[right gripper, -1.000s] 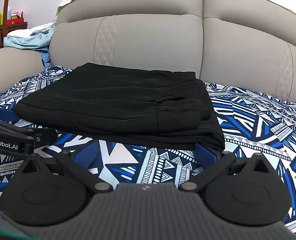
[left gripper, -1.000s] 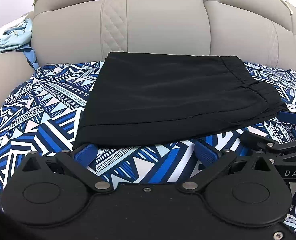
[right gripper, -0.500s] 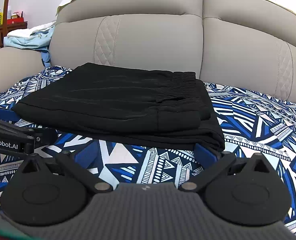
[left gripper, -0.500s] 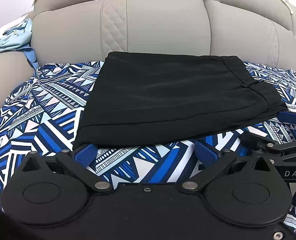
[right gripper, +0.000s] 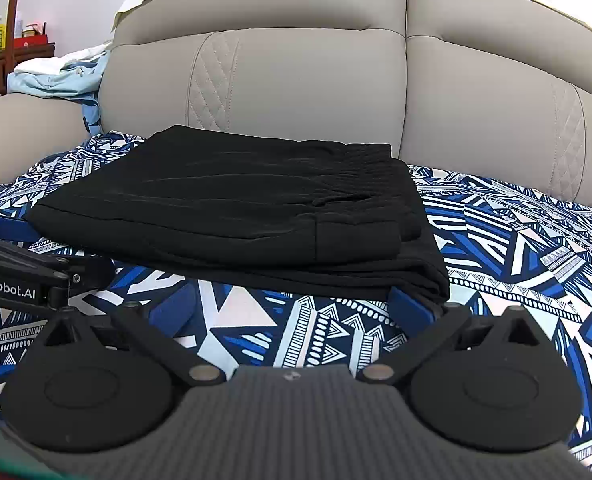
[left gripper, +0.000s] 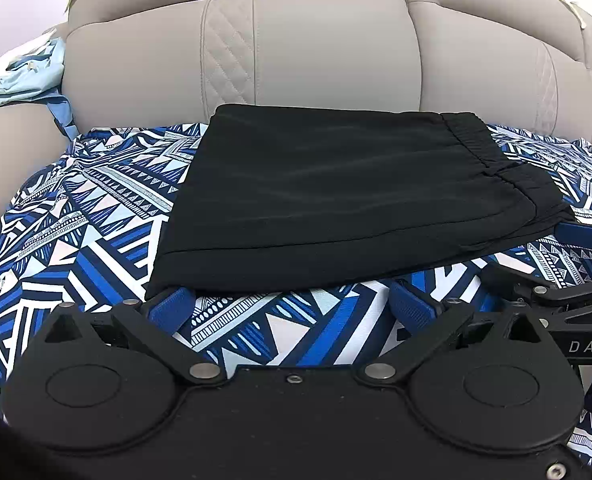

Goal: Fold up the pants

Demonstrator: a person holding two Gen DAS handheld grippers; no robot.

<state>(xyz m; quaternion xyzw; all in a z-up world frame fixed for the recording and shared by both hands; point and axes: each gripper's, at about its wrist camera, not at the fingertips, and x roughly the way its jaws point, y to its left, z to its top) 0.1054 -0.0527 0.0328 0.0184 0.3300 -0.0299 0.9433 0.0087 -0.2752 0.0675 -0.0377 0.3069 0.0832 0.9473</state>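
left tongs (left gripper: 292, 306) spread apart, empty, just in front of pants' near edge | right tongs (right gripper: 292, 308) spread apart, empty, right pad by pants' near-right corner | pants (left gripper: 347, 196) black, folded flat on patterned sheet (left gripper: 96, 216) | beige headboard (left gripper: 327, 48) just behind pants | light-blue cloth (left gripper: 20, 76) far left of pants

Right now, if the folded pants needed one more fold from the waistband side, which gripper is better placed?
Probably the right gripper: it sits open beside the waistband corner of the pants. The left gripper, also open, faces the opposite, plain end.
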